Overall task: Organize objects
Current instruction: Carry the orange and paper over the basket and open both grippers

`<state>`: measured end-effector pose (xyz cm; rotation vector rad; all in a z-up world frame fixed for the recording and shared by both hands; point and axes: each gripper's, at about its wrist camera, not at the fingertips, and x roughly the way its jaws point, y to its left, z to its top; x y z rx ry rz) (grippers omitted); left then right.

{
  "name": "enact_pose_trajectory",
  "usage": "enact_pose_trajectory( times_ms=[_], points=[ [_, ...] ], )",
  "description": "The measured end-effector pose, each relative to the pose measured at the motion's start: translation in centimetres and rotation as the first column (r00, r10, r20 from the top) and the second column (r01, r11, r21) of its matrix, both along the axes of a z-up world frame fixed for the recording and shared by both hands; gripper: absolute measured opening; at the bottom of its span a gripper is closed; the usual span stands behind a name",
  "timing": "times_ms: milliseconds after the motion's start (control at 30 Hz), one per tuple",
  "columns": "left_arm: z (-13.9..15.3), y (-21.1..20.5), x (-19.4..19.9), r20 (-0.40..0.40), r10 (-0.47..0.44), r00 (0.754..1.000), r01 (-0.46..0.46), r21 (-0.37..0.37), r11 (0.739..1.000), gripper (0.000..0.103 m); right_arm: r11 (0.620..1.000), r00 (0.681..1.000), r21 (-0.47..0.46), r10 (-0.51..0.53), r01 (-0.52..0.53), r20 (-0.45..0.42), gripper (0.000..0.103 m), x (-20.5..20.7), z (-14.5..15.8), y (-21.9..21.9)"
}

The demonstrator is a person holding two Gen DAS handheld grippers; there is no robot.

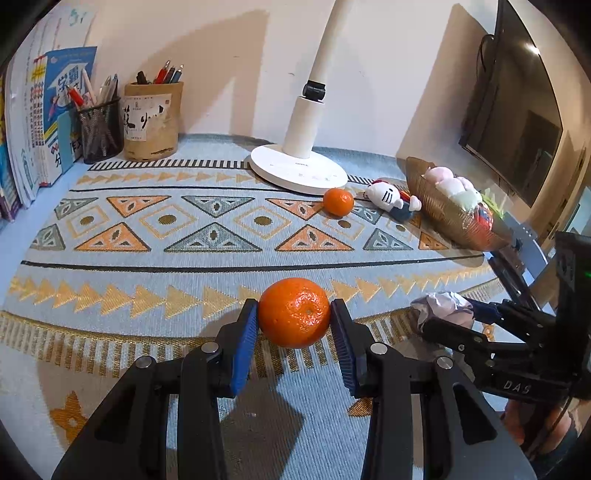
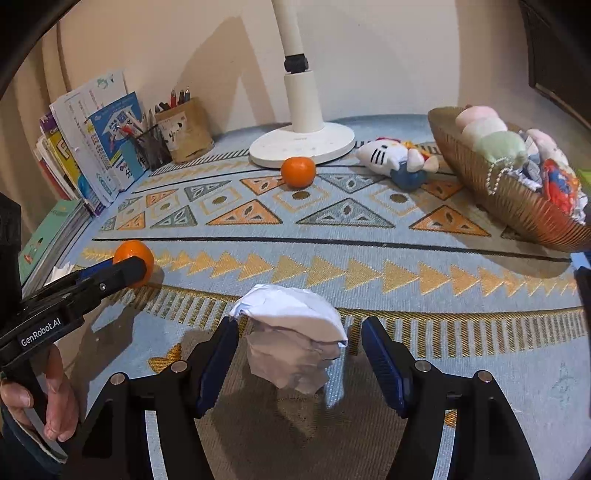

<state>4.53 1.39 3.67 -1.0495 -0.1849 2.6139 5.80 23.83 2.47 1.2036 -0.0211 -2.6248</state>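
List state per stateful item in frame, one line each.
Left gripper: jaws shut on the near round orange mandarin.
Right gripper: jaws open around the crumpled white paper ball, right pad clear of it.
Far orange mandarin: loose on the patterned cloth.
White cat plush toy: lying on its side.
Woven gold basket: full of plush items.

White lamp pole (image 1: 334, 33) cut off by top edge in both views; head not seen. Dark wall-mounted screen (image 1: 517, 110) clipped at top/right edge. Stack of books (image 1: 22, 140) runs off left edge; cover text too small to read. Orange mandarin (image 2: 133, 258) partly hidden behind left gripper's black jaw in right wrist view. Woven brown basket (image 2: 517, 206) cut by right edge; contents partly hidden, small items can't be ID'd. Crumpled white paper (image 1: 443, 308) half hidden behind right gripper's jaws in left wrist view.
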Motion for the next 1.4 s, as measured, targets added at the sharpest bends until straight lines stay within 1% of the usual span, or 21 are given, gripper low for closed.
enact_pose_trajectory(
  times_ms=[33,100,167,400,500,533,567,633,700,767,833,900,933,1033,1100,1167,1200,1233,1300,1333,1400],
  points=[
    [0.0,0.1,0.1,-0.004,0.0,1.0,0.0,-0.006,1.0,0.036,1.0,1.0,0.014,0.007,-0.007,-0.011,0.06,0.2,0.1,-0.3],
    [0.0,0.2,0.1,-0.01,-0.003,1.0,0.003,-0.019,1.0,0.036,0.998,0.999,0.064,0.013,-0.011,-0.033,0.053,0.5,0.2,-1.0],
    [0.0,0.3,0.1,-0.009,-0.003,1.0,0.003,-0.027,1.0,0.036,0.996,0.999,0.091,0.021,-0.017,-0.044,0.049,0.7,0.2,-1.5],
    [-0.1,0.4,0.1,-0.001,0.005,1.0,-0.005,-0.038,0.999,0.036,0.996,0.998,0.088,0.011,-0.005,-0.069,0.047,0.9,0.5,-1.2],
    [0.3,1.3,0.4,-0.014,0.018,1.0,-0.019,-0.069,0.997,0.036,0.997,0.996,0.082,0.0,0.007,-0.09,0.047,1.2,0.7,-1.1],
    [0.5,1.7,0.6,-0.011,0.006,1.0,-0.006,-0.059,0.998,0.036,0.997,0.995,0.073,-0.006,0.013,-0.098,0.047,1.4,0.9,-0.9],
    [0.9,2.3,0.7,0.0,-0.021,1.0,0.021,-0.03,0.999,0.036,0.998,0.995,0.058,-0.013,0.019,-0.103,0.047,1.4,1.0,-0.6],
    [1.7,3.9,0.6,0.011,-0.075,0.997,0.075,-0.003,0.997,0.036,1.0,0.997,0.015,-0.013,0.014,-0.081,0.047,1.4,1.0,0.0],
    [2.7,5.5,0.1,0.008,-0.1,0.995,0.101,-0.02,0.995,0.036,1.0,0.998,-0.022,-0.007,0.006,-0.058,0.047,1.6,1.0,0.6],
    [4.1,7.2,-0.8,-0.011,-0.134,0.991,0.134,-0.043,0.99,0.036,0.997,0.998,-0.079,-0.012,0.008,-0.054,0.047,2.1,1.4,1.7],
    [5.3,8.7,-1.6,-0.027,-0.158,0.987,0.156,-0.053,0.986,0.036,0.992,0.997,-0.117,-0.047,0.04,-0.054,0.047,2.5,2.1,3.5],
    [6.1,10.3,-2.7,-0.025,-0.193,0.981,0.193,-0.032,0.981,0.036,0.989,0.992,-0.115,-0.102,0.093,-0.075,0.047,2.8,3.4,5.6],
    [6.6,11.5,-3.5,-0.022,-0.219,0.976,0.218,-0.02,0.976,0.036,0.986,0.987,-0.111,-0.133,0.122,-0.095,0.047,2.9,4.3,6.9],
    [8.2,15.7,-6.2,-0.042,-0.281,0.959,0.28,-0.032,0.959,0.036,0.969,0.958,-0.123,-0.233,0.215,-0.164,0.047,2.7,7.7,10.9],
    [9.1,19.0,-8.3,-0.075,-0.314,0.947,0.309,-0.065,0.949,0.036,0.952,0.932,-0.152,-0.295,0.267,-0.209,0.047,1.8,9.9,13.9],
    [9.5,21.8,-10.0,-0.079,-0.335,0.939,0.328,-0.088,0.94,0.036,0.92,0.891,-0.173,-0.385,0.351,-0.242,0.047,0.5,11.7,17.2],
    [9.5,23.0,-10.7,-0.077,-0.337,0.938,0.329,-0.097,0.939,0.036,0.895,0.864,-0.186,-0.442,0.406,-0.24,0.047,-0.4,12.2,19.1],
    [9.3,24.2,-11.2,-0.077,-0.331,0.94,0.323,-0.101,0.941,0.036,0.874,0.847,-0.201,-0.481,0.443,-0.225,0.047,-1.3,12.4,20.6],
    [8.8,26.0,-12.0,-0.088,-0.344,0.935,0.338,-0.075,0.938,0.036,0.845,0.834,-0.23,-0.524,0.482,-0.177,0.047,-2.8,12.0,23.0],
    [8.5,26.9,-12.4,-0.092,-0.36,0.928,0.355,-0.064,0.933,0.036,0.835,0.832,-0.243,-0.535,0.493,-0.149,0.047,-3.4,11.6,24.1],
    [8.0,28.7,-13.1,-0.098,-0.381,0.919,0.374,-0.086,0.924,0.036,0.824,0.83,-0.26,-0.545,0.503,-0.123,0.047,-4.1,10.6,25.4]
  ],
)
